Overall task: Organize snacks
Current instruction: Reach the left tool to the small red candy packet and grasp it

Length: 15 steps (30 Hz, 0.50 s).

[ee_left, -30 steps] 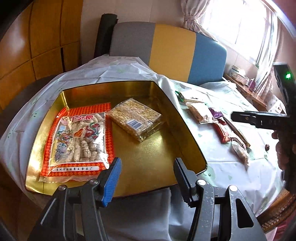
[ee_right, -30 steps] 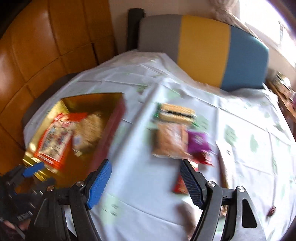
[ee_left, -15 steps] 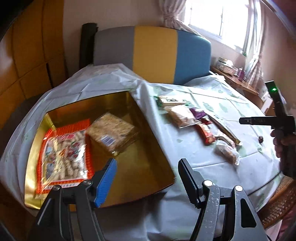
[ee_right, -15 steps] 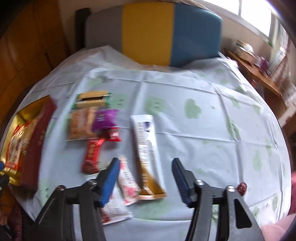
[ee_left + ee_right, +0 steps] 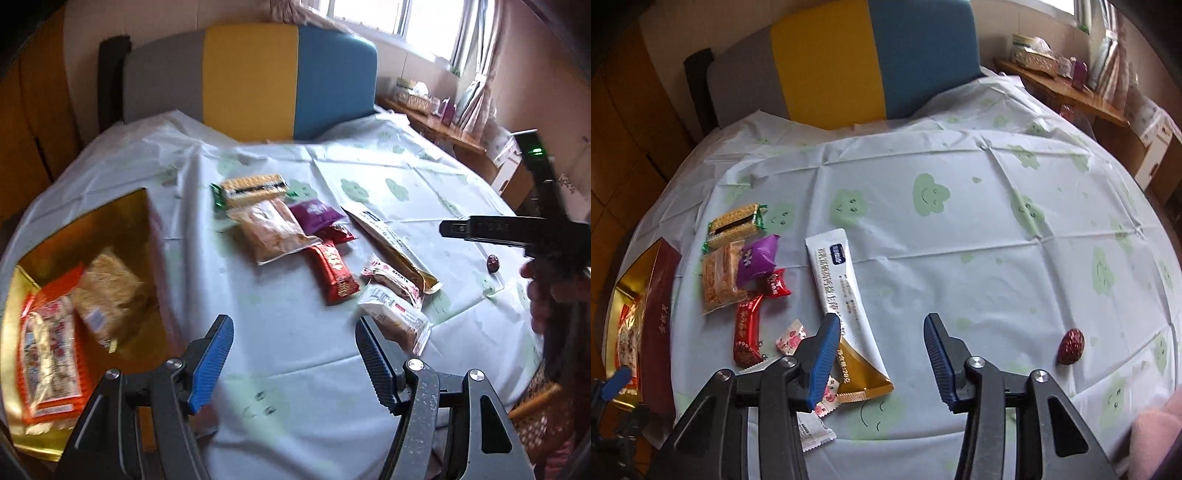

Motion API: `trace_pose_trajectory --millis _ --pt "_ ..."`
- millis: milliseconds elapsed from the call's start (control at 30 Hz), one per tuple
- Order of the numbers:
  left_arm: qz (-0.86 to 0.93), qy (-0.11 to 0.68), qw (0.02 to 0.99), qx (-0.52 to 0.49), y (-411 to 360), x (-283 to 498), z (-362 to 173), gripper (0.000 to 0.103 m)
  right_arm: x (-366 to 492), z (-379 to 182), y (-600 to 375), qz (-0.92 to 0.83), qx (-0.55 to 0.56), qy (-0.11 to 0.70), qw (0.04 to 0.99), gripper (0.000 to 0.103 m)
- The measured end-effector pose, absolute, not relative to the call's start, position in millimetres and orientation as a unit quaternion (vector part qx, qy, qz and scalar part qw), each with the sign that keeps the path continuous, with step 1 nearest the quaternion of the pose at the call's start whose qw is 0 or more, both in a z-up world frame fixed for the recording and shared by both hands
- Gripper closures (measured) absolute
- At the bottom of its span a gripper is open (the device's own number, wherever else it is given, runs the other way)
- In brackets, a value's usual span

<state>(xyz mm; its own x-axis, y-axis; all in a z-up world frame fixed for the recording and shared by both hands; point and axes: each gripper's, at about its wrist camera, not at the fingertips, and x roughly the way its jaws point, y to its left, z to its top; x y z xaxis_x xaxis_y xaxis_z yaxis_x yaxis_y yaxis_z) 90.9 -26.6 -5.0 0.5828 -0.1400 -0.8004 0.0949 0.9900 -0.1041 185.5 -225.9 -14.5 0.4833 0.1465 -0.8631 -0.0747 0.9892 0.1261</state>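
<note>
A gold tin box (image 5: 85,229) at the table's left holds a red-orange snack bag (image 5: 51,350) and a clear pack of crisp bars (image 5: 110,295). Several loose snacks lie on the tablecloth: a green-ended cracker pack (image 5: 251,188), a clear biscuit bag (image 5: 273,229), a purple pack (image 5: 314,214), a red bar (image 5: 332,273), a long white and gold sachet (image 5: 846,302) and small white packs (image 5: 395,314). My left gripper (image 5: 295,354) is open and empty above the near cloth. My right gripper (image 5: 879,354) is open and empty just over the sachet's gold end.
A red date (image 5: 1070,346) lies alone on the cloth at the right. A grey, yellow and blue chair back (image 5: 251,81) stands behind the table. A wooden shelf with boxes (image 5: 1056,85) runs along the window at the right. The box's maroon wall (image 5: 659,325) faces the snacks.
Both grippers have swung right, away from the gold box toward the loose snacks. The right gripper has come closer over the white and gold sachet. Both stay open.
</note>
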Motion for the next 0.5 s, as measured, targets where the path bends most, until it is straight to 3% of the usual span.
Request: trace_pose_trajectory --millis 500 --pt "-0.062 0.493 0.867 -0.041 -62 173 -39 0.041 187 -13 -227 0.061 0.042 0.502 0.861 0.055"
